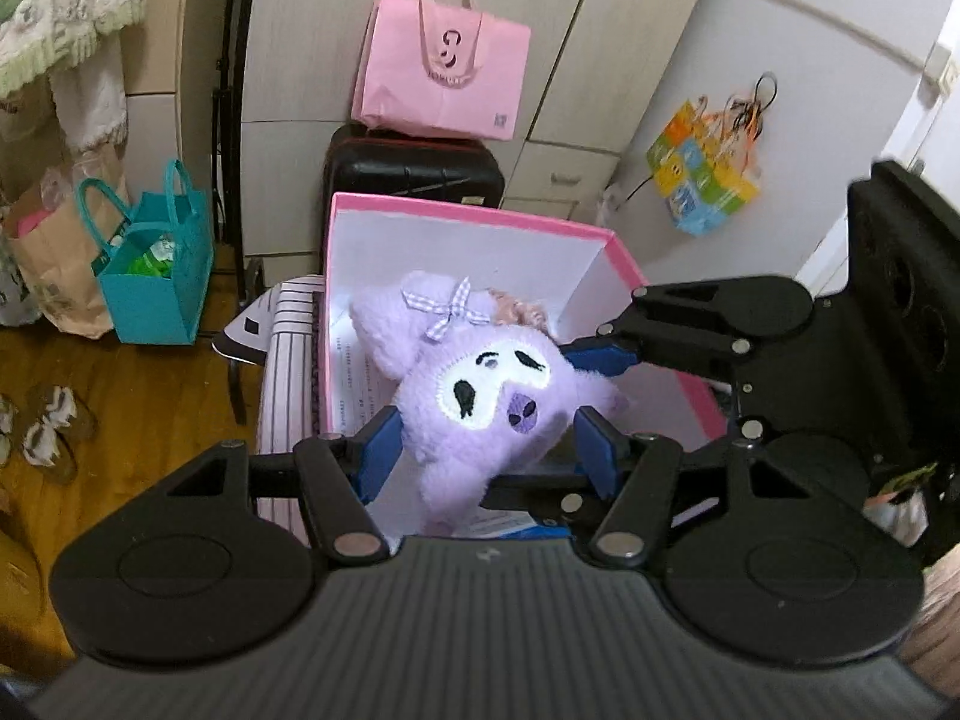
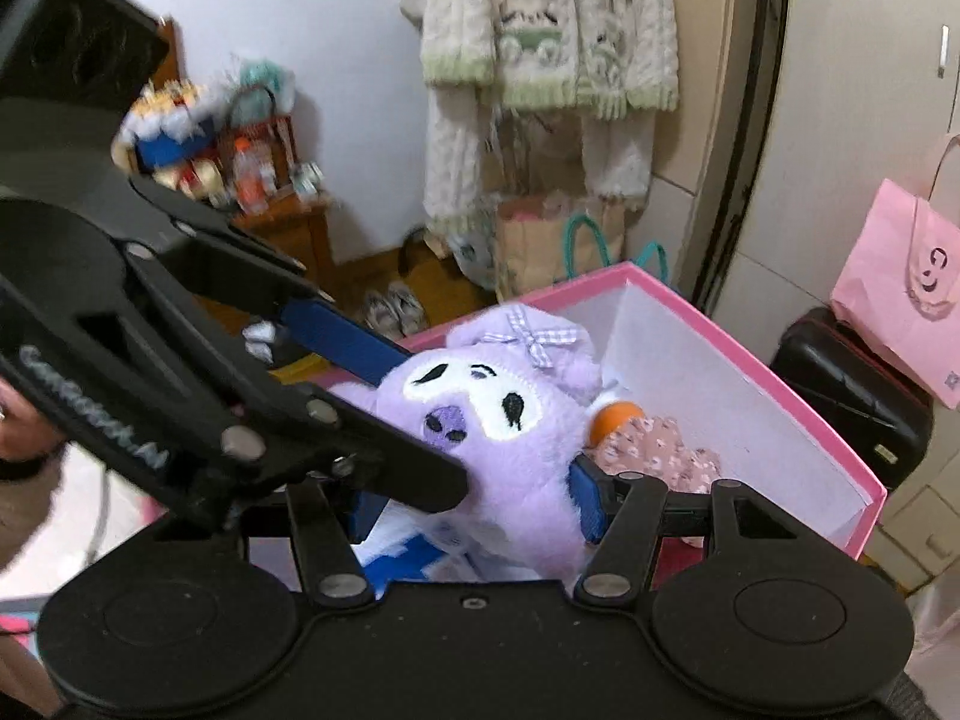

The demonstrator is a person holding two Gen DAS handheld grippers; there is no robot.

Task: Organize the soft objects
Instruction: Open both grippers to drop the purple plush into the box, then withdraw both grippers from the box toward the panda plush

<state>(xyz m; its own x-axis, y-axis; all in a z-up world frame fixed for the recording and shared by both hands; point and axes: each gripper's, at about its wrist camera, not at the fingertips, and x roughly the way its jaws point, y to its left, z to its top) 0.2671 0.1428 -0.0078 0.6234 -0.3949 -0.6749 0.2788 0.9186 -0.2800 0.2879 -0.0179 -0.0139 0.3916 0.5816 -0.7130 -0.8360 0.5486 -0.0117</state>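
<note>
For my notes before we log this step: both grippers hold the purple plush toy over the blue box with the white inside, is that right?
Not quite: the box is pink, not blue, as the left wrist view shows along its rim. The rest stands: the left gripper and the right gripper both hold the purple plush toy over it, and its inside is white.

Smiley-face logo on the pink paper bag (image 1: 441, 69) — its lettering too small, other print unreadable
</note>
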